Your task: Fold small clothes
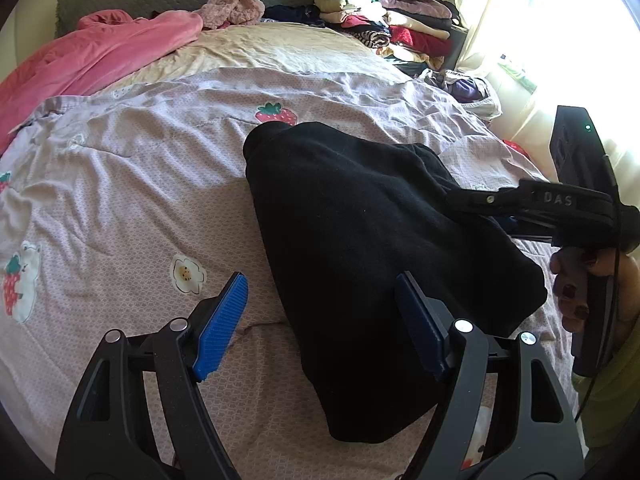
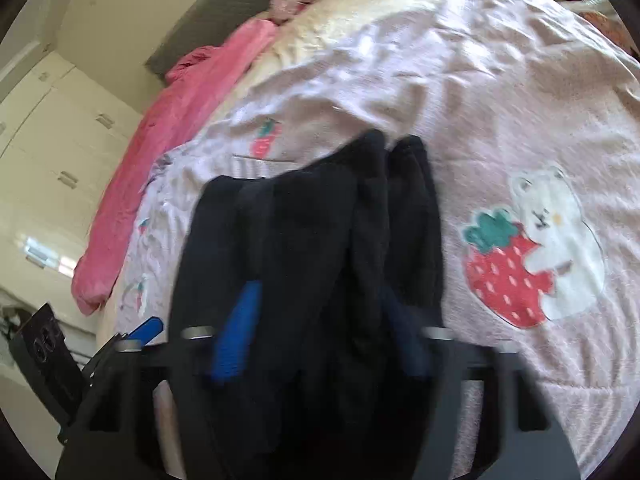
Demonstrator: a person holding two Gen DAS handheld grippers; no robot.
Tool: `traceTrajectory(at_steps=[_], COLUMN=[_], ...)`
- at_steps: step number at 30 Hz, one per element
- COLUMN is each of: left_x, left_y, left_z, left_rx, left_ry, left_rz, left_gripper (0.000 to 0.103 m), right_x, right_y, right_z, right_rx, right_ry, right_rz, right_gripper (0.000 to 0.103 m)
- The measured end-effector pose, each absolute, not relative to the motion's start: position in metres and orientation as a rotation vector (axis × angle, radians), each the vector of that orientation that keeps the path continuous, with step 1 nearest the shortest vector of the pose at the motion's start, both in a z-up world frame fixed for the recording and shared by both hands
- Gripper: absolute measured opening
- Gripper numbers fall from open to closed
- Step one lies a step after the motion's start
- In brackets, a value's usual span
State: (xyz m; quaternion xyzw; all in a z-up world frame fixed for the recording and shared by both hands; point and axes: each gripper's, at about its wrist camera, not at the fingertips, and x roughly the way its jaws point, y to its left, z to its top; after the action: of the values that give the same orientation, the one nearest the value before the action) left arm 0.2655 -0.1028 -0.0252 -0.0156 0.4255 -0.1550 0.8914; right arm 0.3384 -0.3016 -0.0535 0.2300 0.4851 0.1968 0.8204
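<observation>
black garment [image 1: 360,248] lying folded on the bed, long axis running from the near edge away toward the strawberry patch [image 1: 276,113], narrow rolled end pointing far. in the right wrist view, hanging in 2 or 3 thick dark folds [image 2: 320,260], blurred. left gripper [image 1: 324,320] spread wide, blue pads [image 1: 222,326] apart, 1 over bare cover, 1 over the cloth, grasping nothing. right gripper [image 2: 316,332] straddling the folds; cannot tell whether clamped. pink-lilac bed cover [image 1: 120,184] wrinkled, with bear and flower prints. pink blanket [image 1: 92,52] along the far side, stacked clothes [image 1: 384,16] by a bright window [image 1: 560,8], cream cupboards [image 2: 48,128] beside the bed. fabric matte, fleecy, unpatterned.
</observation>
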Motion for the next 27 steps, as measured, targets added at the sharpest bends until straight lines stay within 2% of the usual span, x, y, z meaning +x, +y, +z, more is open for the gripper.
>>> traceTrajectory(at_steps=[3, 8, 13, 17, 18, 22, 24, 27], left_x=[0.265, 0.258, 0.259, 0.260, 0.260, 0.258, 0.256, 0.254], left_y=[-0.104, -0.118, -0.134, -0.133, -0.132, -0.131, -0.131, -0.131], left_z=[-0.023, -0.011, -0.024, -0.038, -0.039, -0.036, -0.035, -0.033], left_rx=[-0.035, -0.038, -0.003, -0.009, -0.011, -0.004, 0.004, 0.000], left_ry=[0.880, 0.871, 0.911, 0.942, 0.942, 0.935, 0.929, 0.924], left_rz=[-0.332, -0.397, -0.407, -0.404, -0.403, -0.403, -0.408, -0.411], left_gripper=[0.068, 0.068, 0.068, 0.070, 0.070, 0.070, 0.070, 0.070], right_x=[0.331, 0.315, 0.326, 0.321, 0.319, 0.300, 0.285, 0.271], right_y=[-0.296, -0.302, -0.317, -0.323, -0.324, -0.328, -0.328, -0.325], right_z=[-0.036, 0.002, -0.033, -0.054, -0.054, -0.039, -0.027, -0.015], right_rx=[0.415, 0.264, 0.266, 0.320, 0.328, 0.329, 0.304, 0.279], right_ry=[0.971, 0.848, 0.956, 0.967, 0.965, 0.933, 0.900, 0.870], right_rz=[0.447, 0.428, 0.359, 0.353, 0.351, 0.357, 0.358, 0.371], right_gripper=[0.016, 0.015, 0.017, 0.026, 0.033, 0.035, 0.042, 0.046])
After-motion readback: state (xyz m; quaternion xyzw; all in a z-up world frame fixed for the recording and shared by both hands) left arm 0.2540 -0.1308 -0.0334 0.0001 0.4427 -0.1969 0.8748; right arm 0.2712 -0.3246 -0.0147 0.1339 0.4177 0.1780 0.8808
